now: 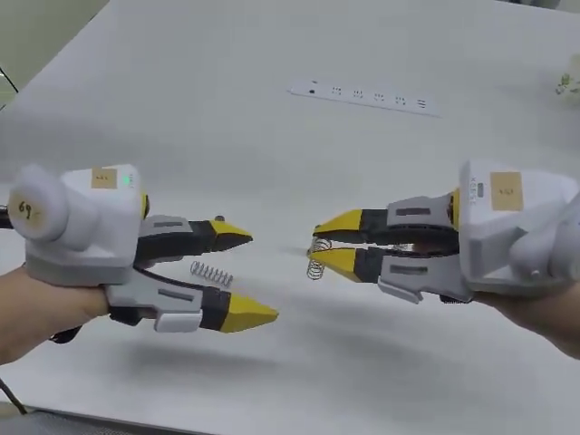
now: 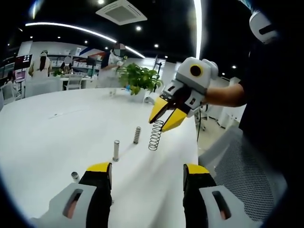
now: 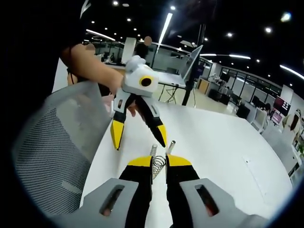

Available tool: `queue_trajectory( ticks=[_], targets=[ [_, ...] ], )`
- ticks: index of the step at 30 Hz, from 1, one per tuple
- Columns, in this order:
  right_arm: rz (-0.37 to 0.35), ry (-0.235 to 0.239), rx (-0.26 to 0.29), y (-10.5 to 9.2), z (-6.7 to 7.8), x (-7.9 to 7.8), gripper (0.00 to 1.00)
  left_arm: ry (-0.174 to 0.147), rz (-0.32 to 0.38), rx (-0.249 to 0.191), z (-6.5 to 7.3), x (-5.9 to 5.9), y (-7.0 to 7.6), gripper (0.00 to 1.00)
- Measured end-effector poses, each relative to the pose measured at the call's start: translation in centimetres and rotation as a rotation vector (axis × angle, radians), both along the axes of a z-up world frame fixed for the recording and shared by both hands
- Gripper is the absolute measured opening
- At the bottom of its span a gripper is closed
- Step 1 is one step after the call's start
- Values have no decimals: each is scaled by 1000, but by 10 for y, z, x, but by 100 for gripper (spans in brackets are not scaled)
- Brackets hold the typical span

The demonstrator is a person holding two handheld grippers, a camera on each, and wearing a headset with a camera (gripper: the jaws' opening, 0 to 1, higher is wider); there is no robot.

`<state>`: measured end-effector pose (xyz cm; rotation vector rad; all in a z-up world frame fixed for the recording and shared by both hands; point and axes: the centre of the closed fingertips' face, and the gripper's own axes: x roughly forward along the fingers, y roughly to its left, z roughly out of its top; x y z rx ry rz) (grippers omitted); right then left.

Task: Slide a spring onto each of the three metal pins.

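1. While a power strip point(image 1: 362, 94) is seen upper centre in the head view, a second spring point(image 1: 211, 273) is framed by the spread jaws of the left gripper point(image 1: 258, 276).
2. A coiled spring point(image 1: 314, 263) is pinched by the right gripper point(image 1: 317, 243) at centre frame.
3. A bare pin point(image 2: 116, 150) is seen lower centre in the left gripper view, open table point(image 2: 47, 133) around.

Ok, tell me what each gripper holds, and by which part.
The right gripper pinches a spring by one end; the rest hangs free below. The left gripper is open, holding nothing.
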<state>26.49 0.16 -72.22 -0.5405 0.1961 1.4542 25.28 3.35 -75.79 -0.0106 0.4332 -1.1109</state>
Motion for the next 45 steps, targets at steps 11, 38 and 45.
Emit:
queue_trajectory(
  ticks=[11,38,45],
  targets=[
    [-12,-14,-15,-4,-2,3,7,4,65,33,-7,0,31,62],
    [-62,-26,-22,-9,-8,16,7,6,154,34,-5,7,61,90],
    [-85,-37,-25,-11,-10,26,7,-2,185,35,-5,11,67,98]
  ],
)
